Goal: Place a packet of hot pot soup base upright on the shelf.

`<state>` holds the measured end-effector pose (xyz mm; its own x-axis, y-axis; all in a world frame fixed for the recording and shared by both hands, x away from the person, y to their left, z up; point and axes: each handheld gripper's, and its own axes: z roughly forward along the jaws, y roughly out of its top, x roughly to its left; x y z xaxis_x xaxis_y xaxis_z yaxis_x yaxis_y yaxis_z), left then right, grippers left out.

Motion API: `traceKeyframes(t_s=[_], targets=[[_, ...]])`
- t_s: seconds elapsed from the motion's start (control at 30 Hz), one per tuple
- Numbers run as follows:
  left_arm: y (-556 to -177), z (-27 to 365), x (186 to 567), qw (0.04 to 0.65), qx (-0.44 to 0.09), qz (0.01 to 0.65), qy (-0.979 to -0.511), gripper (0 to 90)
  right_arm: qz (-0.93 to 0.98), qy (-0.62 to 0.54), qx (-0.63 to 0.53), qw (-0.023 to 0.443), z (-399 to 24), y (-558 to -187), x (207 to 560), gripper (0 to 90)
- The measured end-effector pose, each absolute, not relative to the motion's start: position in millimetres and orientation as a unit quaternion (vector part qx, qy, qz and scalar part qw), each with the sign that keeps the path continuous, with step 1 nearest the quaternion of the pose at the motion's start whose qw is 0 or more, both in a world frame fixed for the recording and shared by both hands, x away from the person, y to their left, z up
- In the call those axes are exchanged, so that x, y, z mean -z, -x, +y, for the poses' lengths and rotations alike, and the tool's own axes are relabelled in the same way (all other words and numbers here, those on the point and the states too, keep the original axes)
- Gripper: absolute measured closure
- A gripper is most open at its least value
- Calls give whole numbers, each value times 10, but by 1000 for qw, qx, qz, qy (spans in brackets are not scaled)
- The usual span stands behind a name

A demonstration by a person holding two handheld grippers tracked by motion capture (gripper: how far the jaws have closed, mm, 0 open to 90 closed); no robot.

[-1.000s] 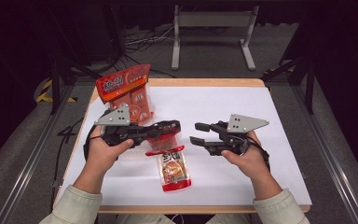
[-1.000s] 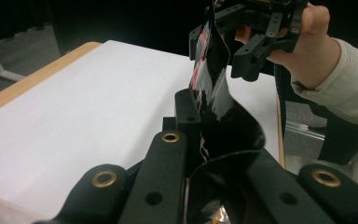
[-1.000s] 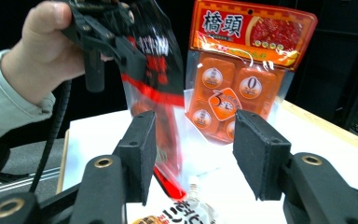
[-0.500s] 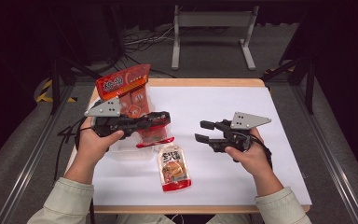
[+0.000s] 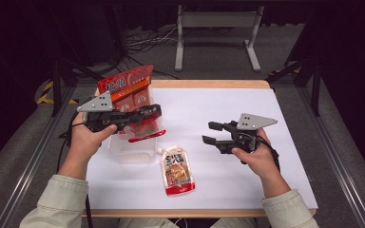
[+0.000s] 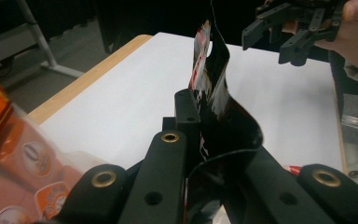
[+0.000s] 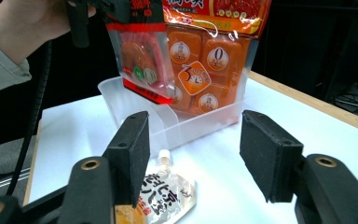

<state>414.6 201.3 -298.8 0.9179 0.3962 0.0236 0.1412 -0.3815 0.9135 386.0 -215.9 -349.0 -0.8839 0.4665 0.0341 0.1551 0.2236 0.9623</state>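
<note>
1. Left tool point(image 5: 154, 113): I have it clenched on the top edge of a small red packet point(image 5: 145, 129), which hangs from the tips over the clear tray point(image 5: 132, 153).
2. Clear tray: sits on the counter point(image 5: 228, 109) directly beneath the left tool. A large orange bag point(image 5: 126, 88) stands in its far end, just behind the packet.
3. Right tool point(image 5: 211, 133): jaws apart with nothing between them, and they have just been opening wider. I hold it above bare counter, well apart from the tray.
4. Spouted pouch point(image 5: 177, 170): flat on the counter, ahead of the right tool's tips and just beside the tray.
5. Risk, my judgement: the grip is on a thin edge; the packet could slip early.
6. Risk: released off-centre, it may catch the tray rim or tip the orange bag.
</note>
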Motion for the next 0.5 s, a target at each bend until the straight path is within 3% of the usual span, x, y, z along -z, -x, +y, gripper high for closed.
traceKeyframes(t_s=[0.5], targets=[[-4265,2200,3057,515,-139,174,-828,894,776,-210,-581,128,-2153,-3902,3545,414]])
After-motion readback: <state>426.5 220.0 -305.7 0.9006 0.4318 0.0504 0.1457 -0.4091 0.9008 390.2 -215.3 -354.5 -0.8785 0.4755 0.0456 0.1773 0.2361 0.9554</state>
